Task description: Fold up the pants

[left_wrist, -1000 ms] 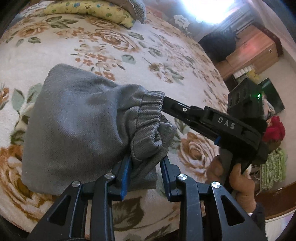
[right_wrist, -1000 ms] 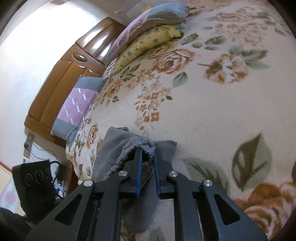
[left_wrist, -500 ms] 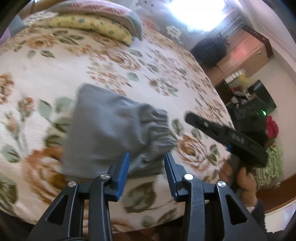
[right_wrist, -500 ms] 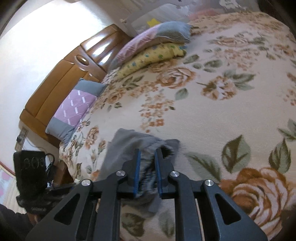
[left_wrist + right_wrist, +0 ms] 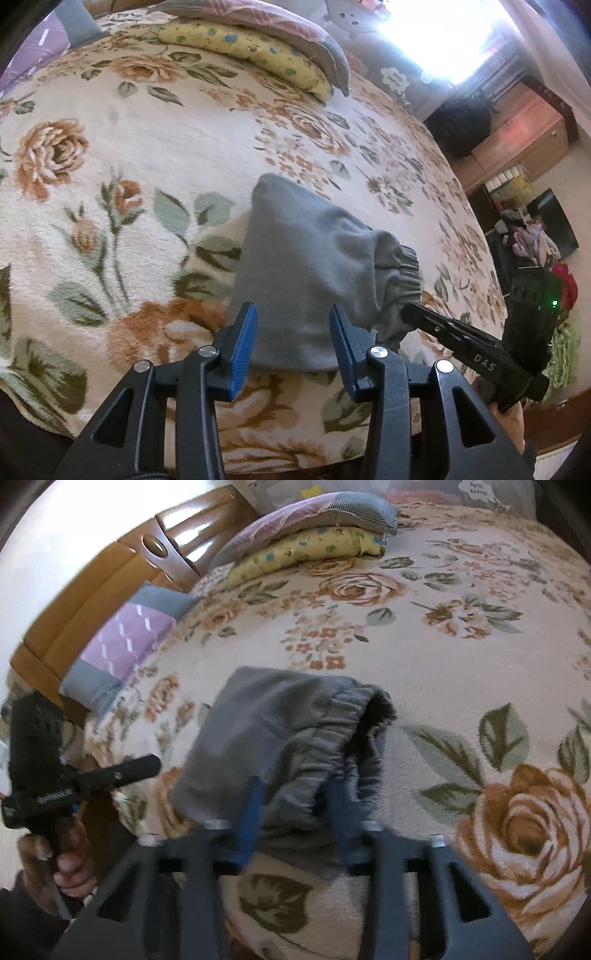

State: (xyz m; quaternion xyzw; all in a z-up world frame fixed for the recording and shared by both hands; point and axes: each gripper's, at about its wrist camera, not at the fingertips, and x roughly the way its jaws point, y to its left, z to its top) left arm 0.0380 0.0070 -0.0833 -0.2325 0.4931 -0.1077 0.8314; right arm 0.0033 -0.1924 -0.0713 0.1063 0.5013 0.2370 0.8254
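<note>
The grey pants (image 5: 310,273) lie folded into a small bundle on the floral bedspread (image 5: 147,147), elastic waistband at the right. They also show in the right wrist view (image 5: 280,746), waistband facing the camera. My left gripper (image 5: 291,343) is open and empty, just short of the bundle's near edge; it also appears at the left of the right wrist view (image 5: 147,766). My right gripper (image 5: 295,812) is open and empty, jaws on either side of the waistband folds; in the left wrist view (image 5: 410,314) its tip sits beside the waistband.
Stacked pillows (image 5: 258,48) lie at the far side of the bed. A purple and grey pillow (image 5: 122,646) leans by the wooden headboard (image 5: 92,583). A wooden cabinet (image 5: 517,129) and clutter stand beyond the bed's right edge.
Both grippers opened, let go of the pants and pulled back. The folded bundle now rests on the bed by itself.
</note>
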